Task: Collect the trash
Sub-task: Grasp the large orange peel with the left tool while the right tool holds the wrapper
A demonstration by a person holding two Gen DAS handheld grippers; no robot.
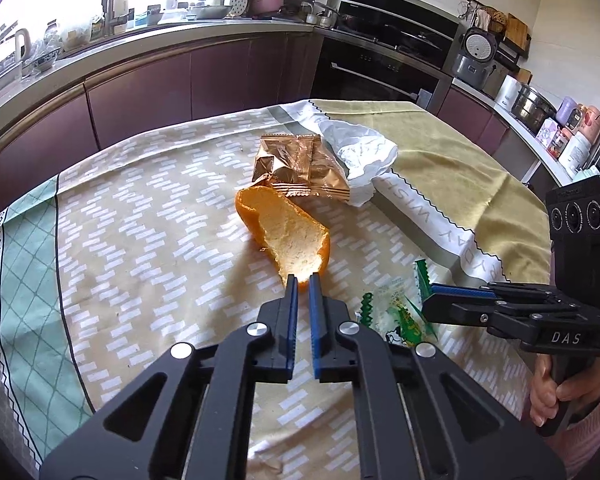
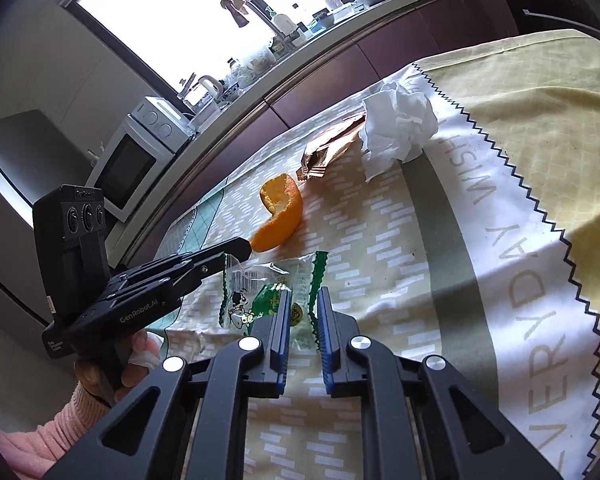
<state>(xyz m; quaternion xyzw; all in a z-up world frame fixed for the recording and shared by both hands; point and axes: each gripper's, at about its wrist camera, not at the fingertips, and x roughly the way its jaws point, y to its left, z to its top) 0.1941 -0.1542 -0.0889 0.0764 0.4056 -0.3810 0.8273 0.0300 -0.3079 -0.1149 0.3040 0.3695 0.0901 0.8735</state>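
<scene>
An orange peel lies on the tablecloth, and my left gripper is shut on its near tip. In the right wrist view the same left gripper meets the orange peel at its lower end. A clear wrapper with green print lies flat, with my right gripper shut on its green zigzag edge. From the left wrist view, the right gripper pinches the green wrapper from the right. A gold foil wrapper and a crumpled white tissue lie farther back.
The patterned tablecloth covers the table, with a yellow cloth over its far right part. Behind the table run dark kitchen cabinets and an oven. A microwave stands at the left. A hand in a pink sleeve holds the left gripper.
</scene>
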